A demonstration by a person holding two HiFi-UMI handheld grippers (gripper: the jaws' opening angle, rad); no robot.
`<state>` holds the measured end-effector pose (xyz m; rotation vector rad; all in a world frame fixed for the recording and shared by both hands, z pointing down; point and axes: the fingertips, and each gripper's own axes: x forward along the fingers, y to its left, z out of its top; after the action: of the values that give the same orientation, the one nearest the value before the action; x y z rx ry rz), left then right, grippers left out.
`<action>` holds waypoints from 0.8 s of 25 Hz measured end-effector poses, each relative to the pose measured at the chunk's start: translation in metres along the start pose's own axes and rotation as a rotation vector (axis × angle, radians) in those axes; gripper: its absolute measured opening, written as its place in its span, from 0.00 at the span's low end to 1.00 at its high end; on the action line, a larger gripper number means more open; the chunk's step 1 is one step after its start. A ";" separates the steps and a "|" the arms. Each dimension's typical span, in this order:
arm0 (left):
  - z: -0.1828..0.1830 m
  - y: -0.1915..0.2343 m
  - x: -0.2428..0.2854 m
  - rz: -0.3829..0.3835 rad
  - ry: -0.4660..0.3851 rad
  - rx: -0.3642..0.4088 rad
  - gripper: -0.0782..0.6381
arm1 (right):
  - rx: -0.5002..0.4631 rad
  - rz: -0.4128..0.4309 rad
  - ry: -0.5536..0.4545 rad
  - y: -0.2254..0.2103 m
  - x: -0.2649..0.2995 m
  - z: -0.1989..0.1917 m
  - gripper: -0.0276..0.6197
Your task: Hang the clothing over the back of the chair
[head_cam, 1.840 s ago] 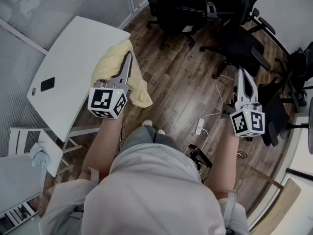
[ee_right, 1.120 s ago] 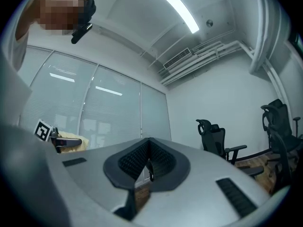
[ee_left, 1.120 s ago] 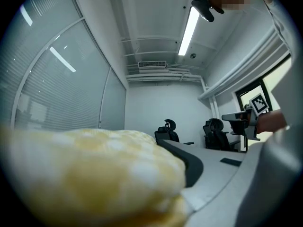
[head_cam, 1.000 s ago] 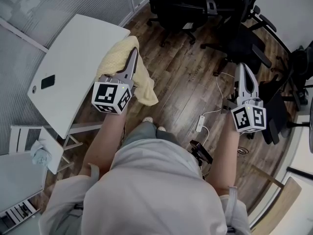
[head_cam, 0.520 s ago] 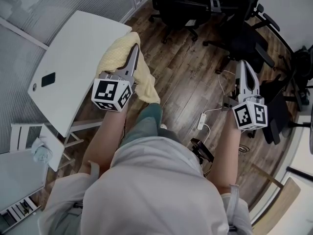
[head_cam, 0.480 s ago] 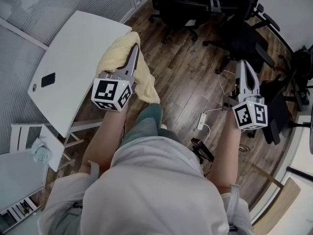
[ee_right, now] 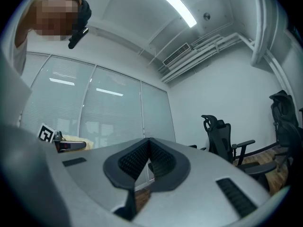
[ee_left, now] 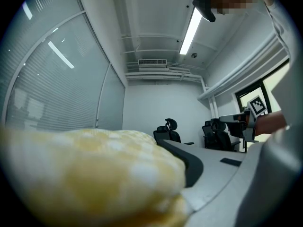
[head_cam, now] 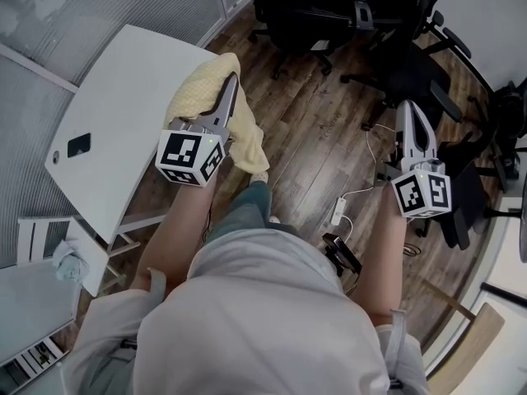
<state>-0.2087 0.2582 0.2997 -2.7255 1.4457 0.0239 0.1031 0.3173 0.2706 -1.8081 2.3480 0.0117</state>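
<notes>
Brown wood floor [head_cam: 313,146] lies below, with a white table [head_cam: 123,113] on the left and black chairs [head_cam: 309,15] ahead; the left gripper [head_cam: 231,85] has its jaws clamped on the yellow clothing [head_cam: 198,89], which hangs near the table's edge; the right gripper [head_cam: 408,107] has its jaws pressed together on nothing; I think it is best to carry the cloth high so it does not drag, then lay it evenly over a chair back.
</notes>
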 end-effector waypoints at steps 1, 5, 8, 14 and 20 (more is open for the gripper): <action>0.000 0.002 0.005 -0.002 0.002 0.000 0.20 | 0.001 0.001 0.002 -0.001 0.005 -0.001 0.08; 0.000 0.011 0.025 -0.010 0.005 0.001 0.20 | 0.002 0.001 -0.001 -0.008 0.023 -0.001 0.08; 0.000 0.018 0.042 -0.014 0.002 -0.005 0.20 | -0.005 -0.007 -0.009 -0.017 0.035 -0.001 0.08; 0.000 0.026 0.076 -0.042 -0.003 -0.013 0.20 | -0.001 -0.023 0.000 -0.028 0.063 -0.001 0.08; -0.001 0.040 0.112 -0.068 -0.004 -0.012 0.20 | 0.003 -0.042 0.001 -0.038 0.095 -0.002 0.08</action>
<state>-0.1789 0.1430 0.2941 -2.7807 1.3561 0.0349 0.1163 0.2156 0.2623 -1.8559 2.3083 0.0017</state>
